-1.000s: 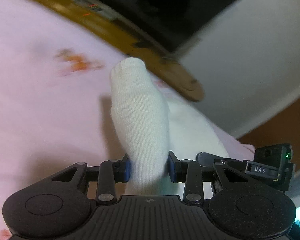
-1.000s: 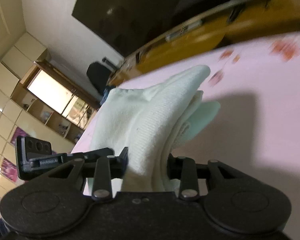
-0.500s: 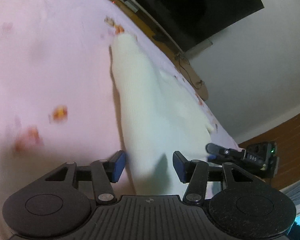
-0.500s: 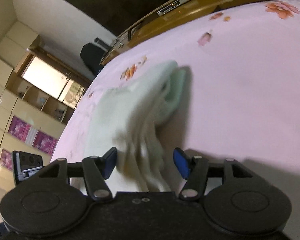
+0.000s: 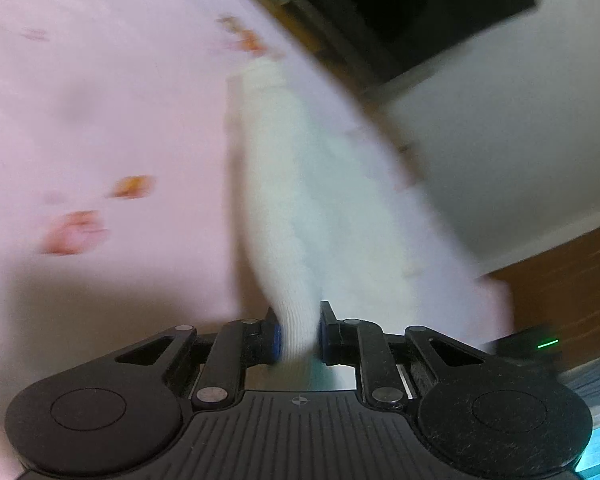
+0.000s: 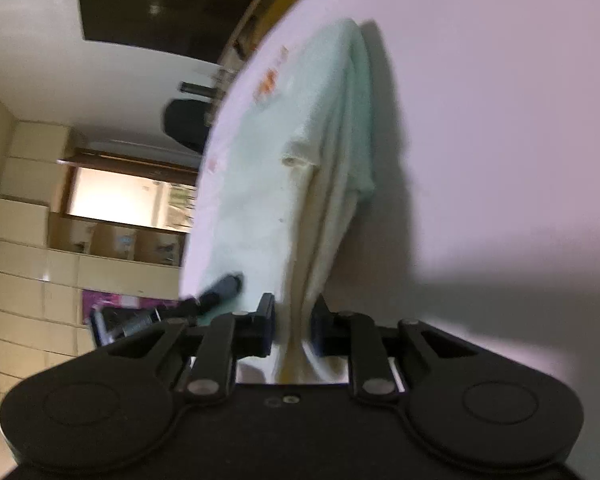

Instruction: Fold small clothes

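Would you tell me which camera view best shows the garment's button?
The right wrist view: a small button shows on the pale garment, which the right gripper pinches. The left wrist view shows only blurred white cloth clamped in the left gripper, no button.

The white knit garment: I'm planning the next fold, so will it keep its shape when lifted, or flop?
Probably floppy: the white knit garment bunches narrow where the left hand-held gripper pinches it. In the right wrist view it hangs in soft layered folds from the right hand-held gripper. It likely drags across the pink sheet rather than sliding.
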`<state>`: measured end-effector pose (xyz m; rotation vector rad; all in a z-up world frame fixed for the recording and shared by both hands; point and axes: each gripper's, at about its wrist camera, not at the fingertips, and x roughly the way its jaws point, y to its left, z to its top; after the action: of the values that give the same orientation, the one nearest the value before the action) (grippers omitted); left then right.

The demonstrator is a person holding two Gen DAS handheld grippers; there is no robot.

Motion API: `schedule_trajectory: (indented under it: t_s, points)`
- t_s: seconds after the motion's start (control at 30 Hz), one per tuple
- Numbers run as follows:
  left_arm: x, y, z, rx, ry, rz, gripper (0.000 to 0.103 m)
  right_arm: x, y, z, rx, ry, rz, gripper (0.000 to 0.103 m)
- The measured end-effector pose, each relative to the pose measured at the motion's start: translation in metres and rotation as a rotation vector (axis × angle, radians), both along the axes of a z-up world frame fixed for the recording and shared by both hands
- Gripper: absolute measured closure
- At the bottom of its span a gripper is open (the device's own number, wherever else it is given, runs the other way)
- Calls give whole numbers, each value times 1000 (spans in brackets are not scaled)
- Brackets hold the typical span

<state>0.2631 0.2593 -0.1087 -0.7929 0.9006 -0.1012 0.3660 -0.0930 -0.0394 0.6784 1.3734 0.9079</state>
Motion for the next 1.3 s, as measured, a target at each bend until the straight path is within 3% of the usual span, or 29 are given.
schedule_trajectory:
  t_s: [0.07,0.1,0.13,0.17,0.23,0.33,0.4,0.5,0.53,0.57,0.6,0.67,0.8,0.93,1.07,1.17,1.3]
  points:
    - [-9,5,0,25,-6,12,71,-10,2,-9,-164,-58,-9,85]
    - [-12,7,6,64,-7,34,64,-12,-2,-11,-146,-78,-20,84]
    - [-15,7,19,153,-33,60,49,-13,-7,-7,-137,-84,-46,78]
    - [-15,6,30,231,-75,75,44,-15,-10,5,-155,-152,-72,73]
    - [-1,1,48,315,-145,73,44,-16,-5,36,-205,-382,-79,75]
    - [40,-21,62,473,-203,50,44,1,27,63,-252,-565,-80,78]
    - [71,-33,58,540,-175,40,44,13,59,69,-326,-680,-54,79]
    - [99,-47,37,586,-86,-17,44,28,96,59,-399,-791,19,79]
    - [102,-46,33,579,-88,-20,40,32,104,48,-457,-816,61,81]
    - [101,-46,33,563,-92,-5,39,37,115,30,-536,-791,107,77]
    - [103,-45,37,547,-88,2,39,39,112,21,-520,-788,77,76]
    - [92,-43,46,548,-109,20,39,47,104,24,-504,-723,65,72]
    - [39,-54,50,636,-163,-6,39,21,87,49,-489,-792,58,74]
    - [1,-46,41,601,-137,35,39,-8,76,53,-436,-807,97,72]
    - [-5,-54,23,604,-84,28,39,-21,68,47,-406,-742,72,72]
    - [-7,-60,27,603,-80,48,39,-22,80,25,-508,-703,96,74]
    - [-24,-70,30,598,-85,51,39,-39,65,41,-457,-682,1,74]
